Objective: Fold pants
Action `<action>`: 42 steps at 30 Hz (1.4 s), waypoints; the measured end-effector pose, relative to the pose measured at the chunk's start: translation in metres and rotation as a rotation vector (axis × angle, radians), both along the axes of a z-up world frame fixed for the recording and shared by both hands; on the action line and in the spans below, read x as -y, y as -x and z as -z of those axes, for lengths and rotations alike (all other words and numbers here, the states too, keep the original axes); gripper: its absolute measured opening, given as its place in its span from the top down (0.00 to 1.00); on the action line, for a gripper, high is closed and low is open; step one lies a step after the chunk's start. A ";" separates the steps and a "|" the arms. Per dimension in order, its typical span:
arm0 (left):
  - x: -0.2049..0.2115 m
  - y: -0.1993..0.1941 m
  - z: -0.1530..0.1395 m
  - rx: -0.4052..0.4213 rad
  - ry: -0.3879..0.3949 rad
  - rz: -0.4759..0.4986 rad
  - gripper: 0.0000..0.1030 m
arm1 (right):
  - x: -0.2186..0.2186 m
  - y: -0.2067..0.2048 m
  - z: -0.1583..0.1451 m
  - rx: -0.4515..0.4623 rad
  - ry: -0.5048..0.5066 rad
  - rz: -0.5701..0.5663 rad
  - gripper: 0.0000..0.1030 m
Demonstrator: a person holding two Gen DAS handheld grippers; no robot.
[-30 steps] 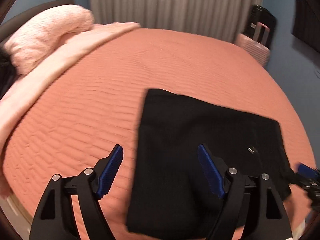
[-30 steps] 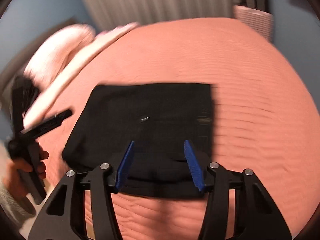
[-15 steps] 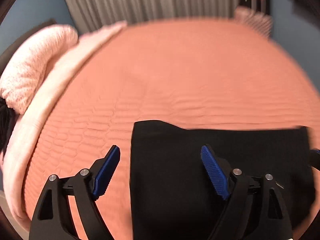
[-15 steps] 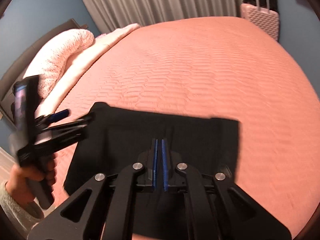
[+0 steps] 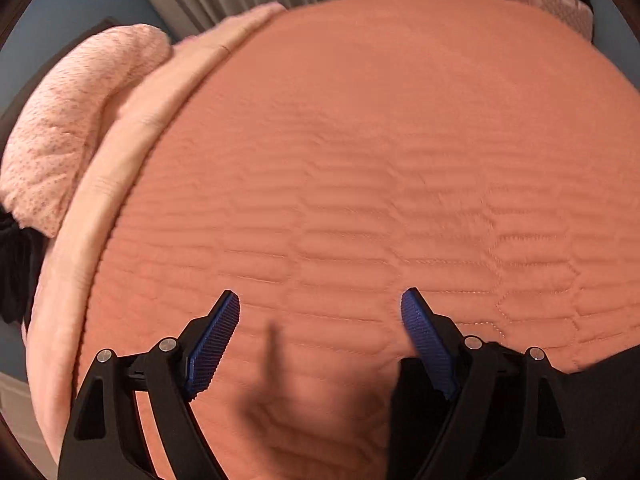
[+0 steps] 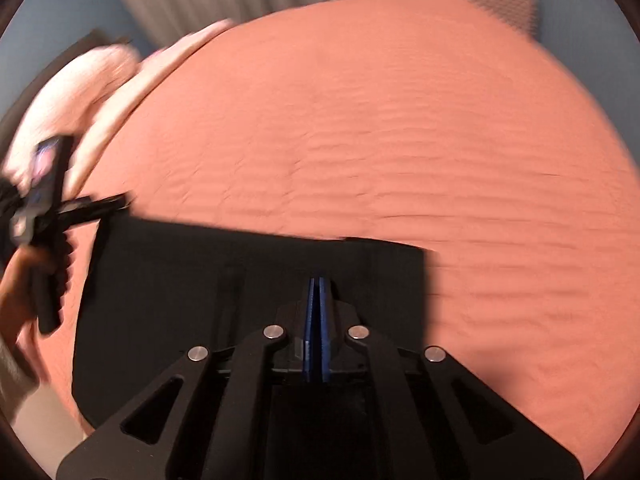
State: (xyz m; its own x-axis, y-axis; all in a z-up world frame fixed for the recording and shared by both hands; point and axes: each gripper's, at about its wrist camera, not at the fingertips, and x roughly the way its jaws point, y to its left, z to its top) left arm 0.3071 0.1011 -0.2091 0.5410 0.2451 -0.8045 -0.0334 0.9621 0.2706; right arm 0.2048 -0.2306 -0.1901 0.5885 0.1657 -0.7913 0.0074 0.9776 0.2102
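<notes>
- Pants (image 6: pixel 248 300): black, folded to a flat rectangle on the near part of the orange bedspread (image 6: pixel 360 120); the near edge is hidden under my right tool.
- Change over the last second: the right gripper (image 6: pixel 319 280) went from jaws apart to blue pads pressed together. It sits low over the cloth's near edge, but I cannot tell whether fabric is pinched between the pads (black on black, and blurred).
- The left gripper (image 5: pixel 320 308) has swung off the pants: a second ago the cloth filled the space between its fingers, now only bare quilt lies there. Its jaws stand wide apart, holding nothing.
- Reading: the fold looks largely done, so I judge this to be a final tidy or a drag of the bundle, not a new fold.
- Left wrist view only: pants as a dark sliver at lower right, plus a pink pillow (image 5: pixel 80 120) at the bed's left.
- Right wrist view only: the whole rectangle, and the hand (image 6: pixel 20 292) carrying the left tool just beside the cloth's left edge.
</notes>
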 end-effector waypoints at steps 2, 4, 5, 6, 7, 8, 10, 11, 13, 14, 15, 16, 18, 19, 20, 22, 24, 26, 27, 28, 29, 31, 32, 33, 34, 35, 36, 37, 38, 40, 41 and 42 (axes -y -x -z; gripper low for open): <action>-0.002 0.031 -0.026 0.070 0.068 0.019 0.23 | -0.006 0.022 -0.010 0.032 -0.036 -0.071 0.93; 0.012 0.070 -0.047 0.116 0.112 0.097 0.21 | -0.014 0.037 0.001 0.001 0.004 -0.131 0.93; 0.023 0.090 -0.051 0.118 0.113 0.130 0.21 | -0.016 0.044 0.020 -0.049 0.077 -0.137 0.94; 0.034 0.107 -0.050 0.116 0.125 0.159 0.21 | -0.015 0.048 0.031 -0.076 0.113 -0.118 0.95; 0.055 0.134 -0.048 0.099 0.137 0.185 0.21 | -0.011 0.057 0.032 -0.063 0.103 -0.089 0.96; 0.067 0.157 -0.040 0.067 0.153 0.201 0.21 | -0.006 0.068 0.022 -0.050 0.070 -0.048 0.93; 0.081 0.186 -0.022 0.027 0.178 0.215 0.21 | -0.009 0.086 0.007 -0.001 0.006 -0.042 0.92; 0.084 0.198 -0.009 0.001 0.175 0.201 0.21 | -0.011 0.098 0.008 0.008 0.024 -0.066 0.92; 0.087 0.210 0.019 -0.036 0.158 0.181 0.20 | -0.009 0.110 0.024 -0.039 0.117 -0.099 0.94; 0.088 0.215 0.027 -0.011 0.136 0.176 0.16 | -0.009 0.113 0.038 -0.062 0.132 -0.106 0.96; 0.086 0.218 0.027 0.016 0.115 0.173 0.13 | -0.005 0.120 0.041 -0.045 0.112 -0.100 0.96; 0.085 0.218 0.025 0.006 0.108 0.169 0.14 | -0.002 0.125 0.037 -0.044 0.102 -0.079 0.96; 0.075 0.217 0.010 -0.008 0.101 0.124 0.15 | -0.002 0.134 0.018 -0.021 0.114 -0.024 0.93; 0.069 0.222 -0.002 0.031 0.102 0.100 0.15 | -0.004 0.137 0.012 0.003 0.091 -0.037 0.92; 0.066 0.224 -0.007 0.049 0.109 0.095 0.15 | -0.010 0.133 0.010 0.015 0.081 -0.055 0.92; 0.064 0.220 -0.002 0.024 0.095 0.097 0.15 | -0.018 0.129 0.021 -0.009 0.123 -0.078 0.92; 0.069 0.215 0.022 -0.066 0.056 0.105 0.15 | -0.007 0.133 0.045 -0.064 0.116 -0.088 0.97; 0.063 0.216 0.017 -0.061 0.081 0.083 0.15 | 0.002 0.140 0.036 -0.064 0.068 -0.046 0.95; 0.061 0.218 0.012 -0.056 0.096 0.076 0.15 | 0.004 0.143 0.029 -0.066 0.064 -0.032 0.93; 0.061 0.218 0.009 -0.053 0.101 0.074 0.15 | 0.004 0.147 0.022 -0.055 0.049 -0.024 0.92; 0.060 0.219 0.006 -0.053 0.103 0.074 0.15 | 0.008 0.152 0.012 -0.034 0.010 -0.025 0.92; 0.056 0.214 0.001 -0.046 0.108 0.074 0.15 | 0.008 0.155 -0.002 -0.012 -0.024 -0.018 0.92; 0.061 0.218 -0.001 -0.047 0.108 0.074 0.15 | 0.010 0.156 -0.009 0.001 -0.034 -0.013 0.92; 0.063 0.221 -0.003 -0.044 0.110 0.076 0.15 | 0.011 0.158 -0.016 0.014 -0.039 -0.011 0.92; 0.065 0.223 -0.007 -0.036 0.110 0.075 0.15 | 0.007 0.163 -0.019 0.021 -0.041 -0.013 0.92; 0.072 0.234 -0.017 -0.020 0.113 0.078 0.15 | -0.001 0.160 -0.023 0.029 -0.041 -0.017 0.92; 0.076 0.239 -0.022 -0.010 0.114 0.081 0.15 | -0.002 0.160 -0.027 0.035 -0.040 -0.018 0.92; 0.079 0.243 -0.024 -0.003 0.111 0.081 0.15 | -0.004 0.162 -0.032 0.039 -0.042 -0.018 0.92; 0.082 0.246 -0.028 0.002 0.111 0.085 0.15 | -0.005 0.163 -0.035 0.044 -0.050 -0.017 0.92; 0.086 0.249 -0.033 0.003 0.112 0.087 0.15 | -0.019 0.165 -0.038 0.047 -0.050 -0.017 0.92; 0.088 0.252 -0.035 0.007 0.117 0.087 0.15 | -0.021 0.164 -0.038 0.050 -0.044 -0.021 0.92; 0.091 0.254 -0.036 0.009 0.123 0.088 0.15 | -0.024 0.163 -0.036 0.047 -0.033 -0.026 0.92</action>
